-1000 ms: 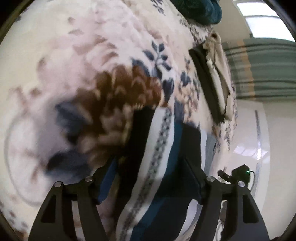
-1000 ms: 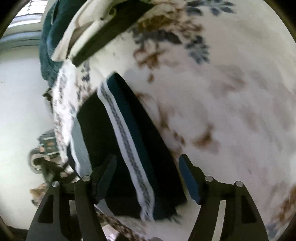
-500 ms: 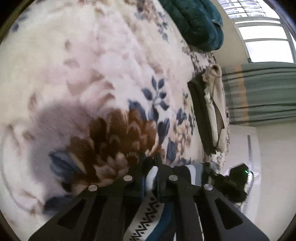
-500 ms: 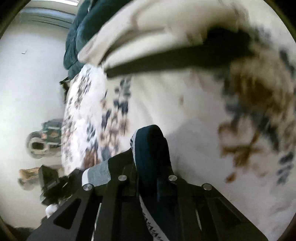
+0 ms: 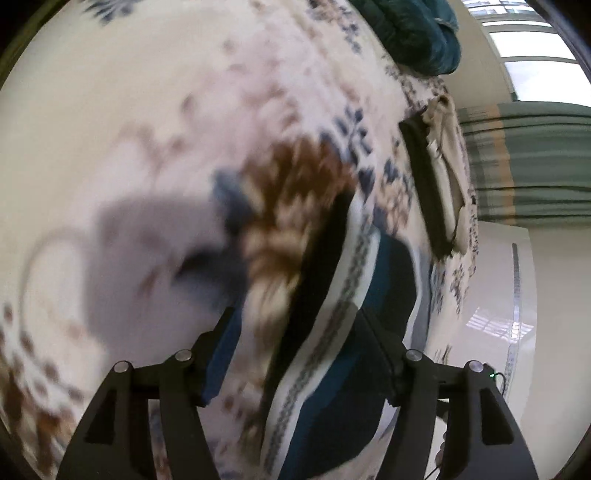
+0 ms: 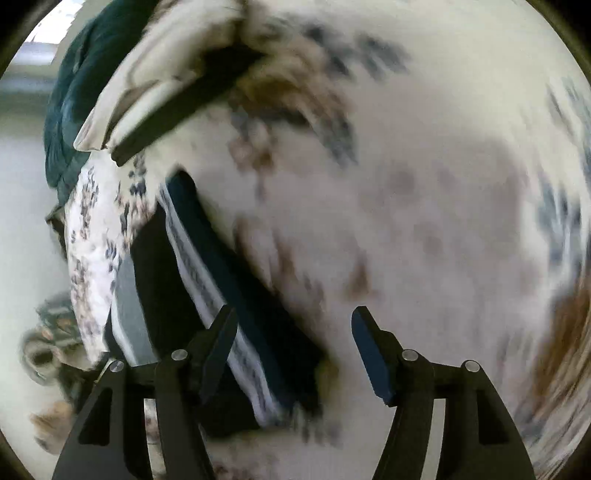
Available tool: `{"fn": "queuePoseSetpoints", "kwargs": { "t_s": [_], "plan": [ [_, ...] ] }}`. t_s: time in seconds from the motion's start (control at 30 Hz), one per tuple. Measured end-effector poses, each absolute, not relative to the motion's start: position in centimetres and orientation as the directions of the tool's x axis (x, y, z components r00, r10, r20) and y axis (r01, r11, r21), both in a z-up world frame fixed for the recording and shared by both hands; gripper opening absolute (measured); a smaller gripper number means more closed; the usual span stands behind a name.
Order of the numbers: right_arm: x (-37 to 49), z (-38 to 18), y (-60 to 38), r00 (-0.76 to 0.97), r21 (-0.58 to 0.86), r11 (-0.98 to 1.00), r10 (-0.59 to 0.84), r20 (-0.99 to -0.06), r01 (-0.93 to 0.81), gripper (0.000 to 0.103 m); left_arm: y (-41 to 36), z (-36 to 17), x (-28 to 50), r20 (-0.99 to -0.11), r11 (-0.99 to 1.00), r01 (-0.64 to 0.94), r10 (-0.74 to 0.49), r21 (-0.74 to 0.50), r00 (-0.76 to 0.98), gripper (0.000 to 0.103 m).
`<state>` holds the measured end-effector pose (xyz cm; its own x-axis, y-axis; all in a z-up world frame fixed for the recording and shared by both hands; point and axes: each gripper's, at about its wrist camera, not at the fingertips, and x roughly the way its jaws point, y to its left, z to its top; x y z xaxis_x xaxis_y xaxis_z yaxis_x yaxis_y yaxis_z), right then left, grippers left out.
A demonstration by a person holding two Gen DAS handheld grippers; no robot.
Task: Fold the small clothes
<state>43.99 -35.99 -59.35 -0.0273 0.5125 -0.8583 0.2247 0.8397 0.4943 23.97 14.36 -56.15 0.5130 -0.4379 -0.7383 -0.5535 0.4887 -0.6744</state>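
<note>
Item one: my left gripper (image 5: 301,354), black two-finger tongs with blue pads, jaws spreading apart; the garment lies between and under them, and the pads do not press on it. Item two: my right gripper (image 6: 293,349), same make, jaws likewise spreading; its left finger overlaps the garment's edge in the picture, the right finger stands over bare blanket, nothing pinched. Item three: small dark knitted garment (image 5: 343,314), black and teal with a white patterned band running its length, lying flat in a folded strip near the bed's edge; in the right wrist view (image 6: 221,291) it runs diagonally from upper left down to my left finger, a grey layer showing along its outer side. Item four: cream plush blanket with brown and blue flower print (image 5: 147,129), covering the bed under everything. Item five: folded cream and black clothing (image 5: 439,173), further along the bed edge, apart from the garment. Item six: dark teal quilted bundle (image 5: 417,33), beyond that. Both views blurred.
</note>
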Motion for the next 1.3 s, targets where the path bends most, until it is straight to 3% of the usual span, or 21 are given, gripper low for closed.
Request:
{"fn": "queuePoseSetpoints", "kwargs": {
  "t_s": [0.1, 0.17, 0.2, 0.23, 0.27, 0.37, 0.47, 0.53, 0.57, 0.6, 0.67, 0.8, 0.83, 0.87, 0.9, 1.03, 1.13, 1.2, 1.23, 1.3],
  "plan": [
    [41.4, -62.7, -36.0, -0.053, 0.571, 0.722, 0.637, -0.769, 0.391, 0.066, 13.1, -56.6, 23.0, -0.742, 0.470, -0.574, -0.451, -0.670, 0.497, 0.062],
    [40.9, -63.5, -34.5, -0.001, 0.633, 0.666, 0.689, -0.725, 0.395, 0.066, 12.5, -56.8, 22.9, -0.731, 0.454, -0.575, -0.463, -0.681, 0.501, 0.062],
    [40.9, -63.1, -33.8, 0.016, 0.629, 0.687, 0.671, -0.742, 0.364, 0.061, 12.2, -56.8, 23.0, -0.731, 0.457, -0.572, -0.469, -0.681, 0.495, 0.062],
    [40.9, -62.5, -33.0, 0.027, 0.609, 0.724, 0.637, -0.771, 0.323, 0.050, 11.9, -56.8, 23.2, -0.727, 0.459, -0.566, -0.472, -0.685, 0.498, 0.062],
    [41.0, -61.7, -32.1, 0.039, 0.592, 0.756, 0.607, -0.794, 0.280, 0.005, 11.7, -56.6, 23.4, -0.724, 0.468, -0.554, -0.474, -0.689, 0.501, 0.062],
    [40.7, -58.7, -33.0, 0.132, 0.555, 0.782, 0.542, -0.830, 0.283, 0.007, 11.4, -56.6, 23.9, -0.718, 0.477, -0.536, -0.479, -0.696, 0.505, 0.062],
    [40.1, -59.2, -34.1, 0.072, 0.486, 0.815, 0.490, -0.869, 0.314, 0.007, 11.4, -56.7, 24.4, -0.685, 0.472, -0.496, -0.492, -0.729, 0.537, 0.063],
    [40.3, -61.2, -33.7, -0.048, 0.485, 0.822, 0.520, -0.853, 0.299, 0.012, 11.4, -57.0, 25.0, -0.688, 0.486, -0.487, -0.488, -0.725, 0.537, 0.064],
    [40.7, -62.1, -33.2, -0.123, 0.479, 0.833, 0.525, -0.842, 0.278, 0.020, 11.5, -57.2, 25.2, -0.681, 0.482, -0.481, -0.494, -0.732, 0.541, 0.065],
    [41.4, -61.9, -33.5, -0.140, 0.466, 0.848, 0.508, -0.850, 0.253, 0.040, 11.6, -57.4, 25.5, -0.680, 0.479, -0.483, -0.494, -0.733, 0.542, 0.066],
    [42.8, -60.6, -33.6, -0.098, 0.454, 0.874, 0.474, -0.875, 0.174, 0.059, 12.1, -57.4, 26.3, -0.668, 0.465, -0.481, -0.490, -0.744, 0.560, 0.066],
    [46.2, -58.3, -33.7, -0.026, 0.450, 0.891, 0.452, -0.891, 0.066, 0.068, 12.7, -56.7, 29.3, -0.660, 0.489, -0.450, -0.466, -0.747, 0.590, 0.066],
    [47.1, -58.2, -33.3, -0.027, 0.469, 0.881, 0.471, -0.882, 0.051, 0.068, 12.8, -56.6, 30.1, -0.679, 0.510, -0.458, -0.446, -0.728, 0.583, 0.062],
    [47.9, -58.0, -32.8, -0.026, 0.477, 0.878, 0.478, -0.878, 0.036, 0.068, 13.1, -56.6, 31.1, -0.679, 0.525, -0.447, -0.432, -0.724, 0.594, 0.045],
    [49.0, -58.0, -32.0, -0.028, 0.479, 0.878, 0.479, -0.877, 0.024, 0.068, 13.3, -56.8, 32.1, -0.687, 0.535, -0.448, -0.428, -0.716, 0.587, 0.036],
    [51.6, -58.6, -28.6, -0.057, 0.496, 0.866, 0.494, -0.868, -0.064, 0.068, 14.9, -57.7, 34.2, -0.679, 0.524, -0.448, -0.428, -0.724, 0.596, 0.026],
    [53.7, -60.2, -27.3, -0.120, 0.565, 0.822, 0.555, -0.823, -0.069, 0.072, 16.5, -58.2, 34.0, -0.644, 0.448, -0.466, -0.476, -0.763, 0.598, 0.031],
    [54.4, -61.8, -27.0, -0.169, 0.626, 0.778, 0.610, -0.774, -0.059, 0.088, 16.8, -57.6, 31.9, -0.586, 0.409, -0.423, -0.501, -0.809, 0.637, 0.052],
    [54.6, -62.8, -27.1, -0.202, 0.664, 0.745, 0.643, -0.739, -0.058, 0.090, 16.6, -57.4, 31.0, -0.572, 0.408, -0.405, -0.510, -0.818, 0.642, 0.069],
    [54.8, -64.8, -26.5, -0.271, 0.711, 0.701, 0.675, -0.687, -0.056, 0.090, 15.6, -57.8, 28.2, -0.544, 0.398, -0.373, -0.548, -0.838, 0.636, 0.072]
  ]
}}
